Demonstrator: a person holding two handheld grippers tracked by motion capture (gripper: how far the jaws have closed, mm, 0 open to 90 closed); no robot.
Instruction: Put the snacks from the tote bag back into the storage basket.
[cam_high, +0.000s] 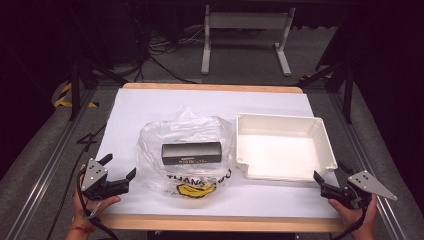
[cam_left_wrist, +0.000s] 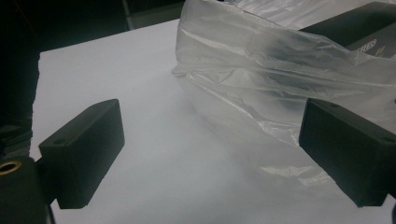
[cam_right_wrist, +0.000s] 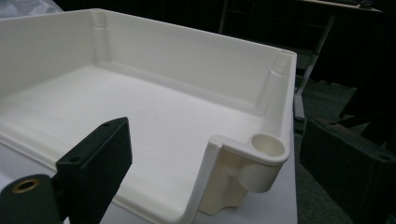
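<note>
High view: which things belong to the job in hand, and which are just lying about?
In the job: plastic bag, black box inside it, white tray, left gripper, right gripper, both open.
Lying about: white table frame and cables on the floor behind.

A black box lies flat inside a crumpled clear plastic bag, beside an empty white tray.

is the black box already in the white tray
No, the black box lies inside the clear plastic bag, beside the bare white tray.
</note>
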